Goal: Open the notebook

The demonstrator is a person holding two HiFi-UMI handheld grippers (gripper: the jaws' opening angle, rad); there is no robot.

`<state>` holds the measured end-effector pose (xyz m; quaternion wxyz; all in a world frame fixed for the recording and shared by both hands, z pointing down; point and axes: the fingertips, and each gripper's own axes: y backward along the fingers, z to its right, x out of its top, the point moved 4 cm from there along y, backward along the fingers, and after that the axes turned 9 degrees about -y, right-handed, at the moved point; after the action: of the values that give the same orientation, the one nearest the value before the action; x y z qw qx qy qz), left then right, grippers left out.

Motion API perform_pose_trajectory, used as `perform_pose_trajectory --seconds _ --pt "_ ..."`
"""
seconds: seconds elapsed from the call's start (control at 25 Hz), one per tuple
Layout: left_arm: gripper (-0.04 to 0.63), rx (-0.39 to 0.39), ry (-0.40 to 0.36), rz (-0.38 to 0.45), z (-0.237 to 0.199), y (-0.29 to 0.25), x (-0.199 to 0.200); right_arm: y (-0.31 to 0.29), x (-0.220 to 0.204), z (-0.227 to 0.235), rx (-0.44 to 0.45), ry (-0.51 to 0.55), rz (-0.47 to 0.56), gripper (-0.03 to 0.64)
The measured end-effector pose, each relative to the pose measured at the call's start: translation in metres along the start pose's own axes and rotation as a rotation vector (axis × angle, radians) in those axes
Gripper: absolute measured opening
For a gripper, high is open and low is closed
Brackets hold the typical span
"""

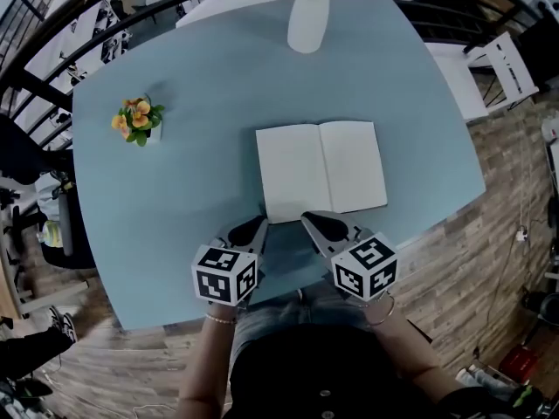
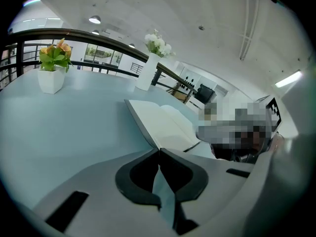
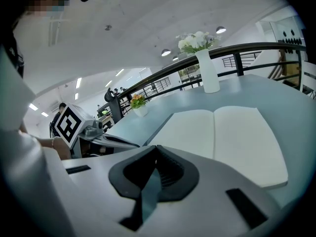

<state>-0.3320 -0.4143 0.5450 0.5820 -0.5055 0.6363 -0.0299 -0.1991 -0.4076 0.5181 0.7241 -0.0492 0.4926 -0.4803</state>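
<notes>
blue table [image 1: 175, 173] carries open notebook [image 1: 320, 168], small flowerpot [image 1: 138, 121] and vase [image 1: 309, 20].

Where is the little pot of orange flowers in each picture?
Head view: the pot is at the upper left.
Left gripper view: the pot is at the upper left, near the edge.
Right gripper view: the pot is tiny, just left of centre, beyond the notebook.
Shared landmark: the white vase is right of the pot in every view.

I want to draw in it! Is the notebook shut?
No, the notebook lies spread open on the table, its white insides facing up.
</notes>
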Motion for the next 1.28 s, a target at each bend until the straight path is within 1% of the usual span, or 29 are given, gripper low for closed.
perform_pose_trajectory --seconds 0.28,0.48,0.76,0.92,1.28 --pt "0.028 -0.002 -0.012 -0.057 -0.004 -0.006 -0.008 -0.003 -0.004 -0.003 -0.004 -0.004 -0.007 0.008" --pt "0.031 0.01 -0.022 -0.077 -0.008 -0.009 -0.013 -0.003 -0.007 -0.004 -0.009 -0.008 -0.01 0.008" --pt "0.034 0.039 -0.054 -0.112 -0.007 -0.013 -0.017 -0.002 -0.01 -0.003 -0.01 -0.009 -0.018 0.008" --pt "0.034 0.068 -0.097 -0.151 -0.007 -0.015 -0.02 -0.003 -0.01 -0.004 -0.006 -0.007 -0.021 0.008" --pt "0.037 0.098 -0.138 -0.17 -0.004 -0.016 -0.021 0.0 -0.014 -0.001 -0.006 -0.007 -0.034 0.008"
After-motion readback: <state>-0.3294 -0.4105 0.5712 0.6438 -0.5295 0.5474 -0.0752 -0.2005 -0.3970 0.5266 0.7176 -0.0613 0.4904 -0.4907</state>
